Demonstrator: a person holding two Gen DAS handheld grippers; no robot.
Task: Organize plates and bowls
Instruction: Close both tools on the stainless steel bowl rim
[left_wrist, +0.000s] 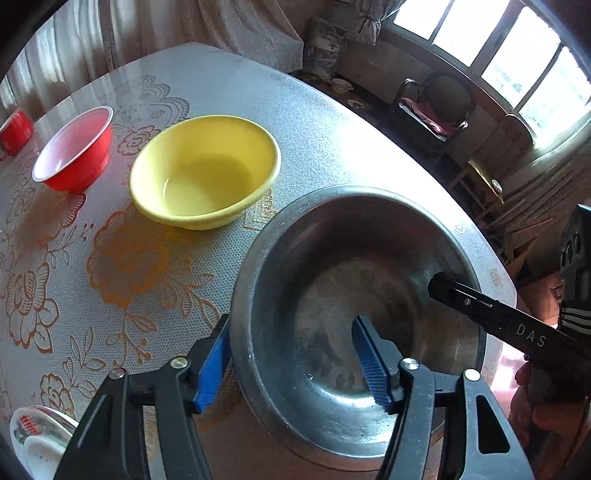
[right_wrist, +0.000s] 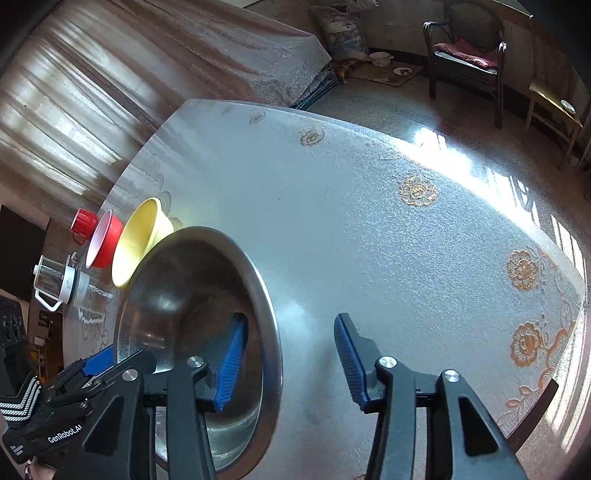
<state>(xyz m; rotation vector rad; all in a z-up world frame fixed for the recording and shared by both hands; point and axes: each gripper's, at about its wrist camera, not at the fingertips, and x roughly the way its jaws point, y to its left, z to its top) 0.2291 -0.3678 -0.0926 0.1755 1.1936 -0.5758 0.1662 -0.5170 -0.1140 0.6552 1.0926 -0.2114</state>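
The steel bowl (left_wrist: 354, 325) sat near the desk (left_wrist: 303, 122) edge closest to the cameras, with the yellow bowl (left_wrist: 203, 170) just beyond it and the red bowl (left_wrist: 74, 147) farther left. The left gripper (left_wrist: 291, 365) was spread wide and straddled the steel bowl's near-left wall, one blue pad outside the rim and one inside, neither visibly pressing the metal. The right gripper (right_wrist: 288, 362) was likewise wide across the opposite rim, its left finger down inside the bowl and the other out over bare desk. The chief risk I judged was slip: thin, polished steel gives the ribbed pads little to bite, and if one gripper closed or lifted ahead of the other, the bowl could tilt, twist out, or skate toward the desk edge. A sideways shove could also knock it into the yellow bowl. A red cup (left_wrist: 14, 129) stood well clear at the far left.
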